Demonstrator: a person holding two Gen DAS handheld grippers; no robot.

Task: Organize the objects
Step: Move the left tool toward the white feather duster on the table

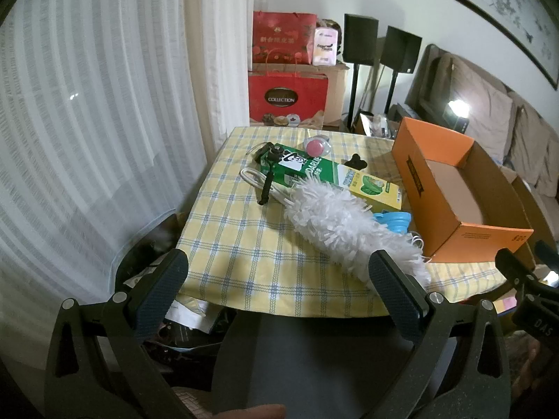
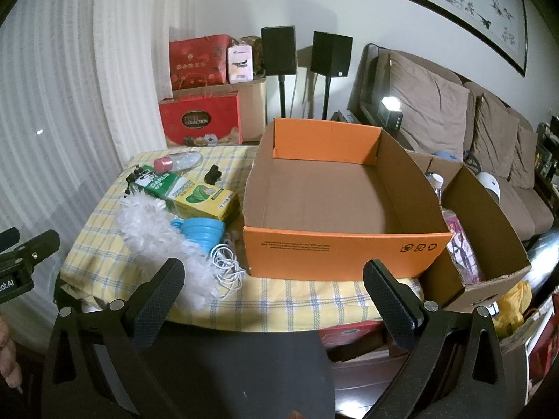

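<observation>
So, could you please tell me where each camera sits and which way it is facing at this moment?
Left wrist: on the left claw, before the table's near edge, facing the white duster and green box; its open fingers and the right claw show.
Right wrist: on the right claw, facing the empty orange box; its open fingers and the left claw show.
Shared: duster, green box, blue funnel, orange box.

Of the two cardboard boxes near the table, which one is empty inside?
The orange box standing on the checked tablecloth is empty: only its bare brown floor shows. The plain brown box at its right holds a bottle and other items.
</observation>
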